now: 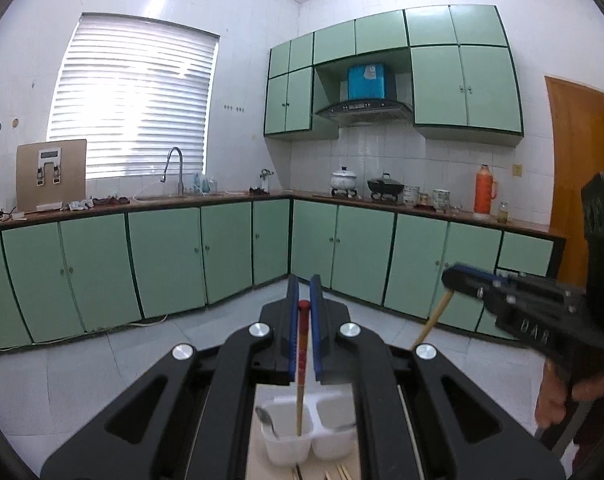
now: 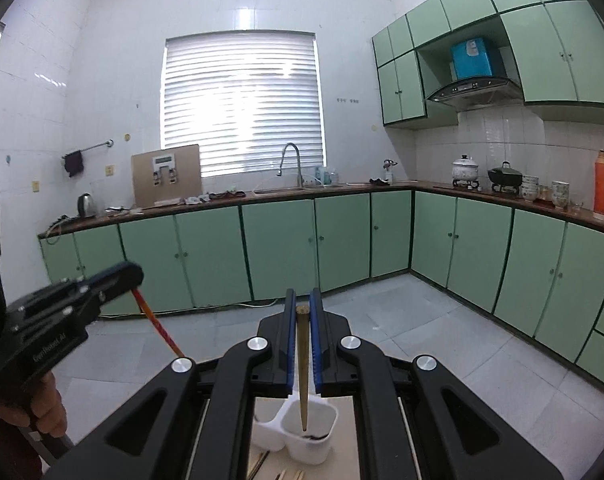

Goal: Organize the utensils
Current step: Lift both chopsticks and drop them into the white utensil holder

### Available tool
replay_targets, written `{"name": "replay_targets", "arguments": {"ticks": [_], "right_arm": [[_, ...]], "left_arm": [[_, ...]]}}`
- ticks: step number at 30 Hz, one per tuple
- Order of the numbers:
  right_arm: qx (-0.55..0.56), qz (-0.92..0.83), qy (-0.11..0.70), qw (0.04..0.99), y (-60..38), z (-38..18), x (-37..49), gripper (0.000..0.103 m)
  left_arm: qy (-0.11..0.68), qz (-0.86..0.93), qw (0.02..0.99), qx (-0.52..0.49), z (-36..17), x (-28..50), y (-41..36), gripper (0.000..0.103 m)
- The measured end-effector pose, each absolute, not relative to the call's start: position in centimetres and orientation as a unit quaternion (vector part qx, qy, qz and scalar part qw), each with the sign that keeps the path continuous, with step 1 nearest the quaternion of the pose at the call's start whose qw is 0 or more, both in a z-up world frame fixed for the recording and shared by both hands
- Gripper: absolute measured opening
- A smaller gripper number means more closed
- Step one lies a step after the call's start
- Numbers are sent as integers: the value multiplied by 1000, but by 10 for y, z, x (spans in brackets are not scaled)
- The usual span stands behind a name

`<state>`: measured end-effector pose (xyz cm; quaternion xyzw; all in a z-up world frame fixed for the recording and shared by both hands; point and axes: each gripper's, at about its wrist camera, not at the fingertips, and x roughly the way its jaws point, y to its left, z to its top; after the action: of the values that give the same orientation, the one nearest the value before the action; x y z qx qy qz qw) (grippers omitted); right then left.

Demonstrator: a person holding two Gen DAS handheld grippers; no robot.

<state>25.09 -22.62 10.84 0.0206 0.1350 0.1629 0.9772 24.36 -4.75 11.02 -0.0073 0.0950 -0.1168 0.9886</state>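
Nearest the lens, the left gripper is clamped on a red-topped chopstick that hangs down between its blue pads, its tip over the left compartment of a white two-compartment holder, where a metal spoon leans against the wall. The right gripper is closed likewise on a plain wooden chopstick, its tip over the right compartment. The holder stands on a pale board, with loose chopsticks lying just in front. Both grippers are held side by side, well apart. Beyond them a wide stretch of tiled floor runs to the green cabinets.
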Motion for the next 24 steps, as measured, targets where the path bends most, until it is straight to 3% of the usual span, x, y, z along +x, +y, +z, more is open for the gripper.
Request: {"name": "replay_targets", "arguments": {"ticks": [15, 18, 19, 21, 23, 24], "right_arm": [[21, 158, 212, 964, -218, 15, 313, 7], [20, 157, 218, 963, -218, 6, 309, 8], [20, 157, 220, 963, -219, 4, 307, 11], [25, 153, 218, 963, -223, 1, 301, 18], [34, 147, 213, 965, -230, 1, 293, 39], [38, 144, 210, 966, -233, 2, 290, 41]], "left_arm": [[214, -91, 973, -3, 3, 334, -50, 6], [223, -86, 971, 1, -8, 334, -43, 20], [223, -84, 971, 0, -10, 334, -41, 31], [221, -81, 972, -5, -13, 327, -34, 39], [215, -79, 973, -6, -13, 320, -29, 52], [208, -76, 975, -6, -13, 313, -25, 54]]}}
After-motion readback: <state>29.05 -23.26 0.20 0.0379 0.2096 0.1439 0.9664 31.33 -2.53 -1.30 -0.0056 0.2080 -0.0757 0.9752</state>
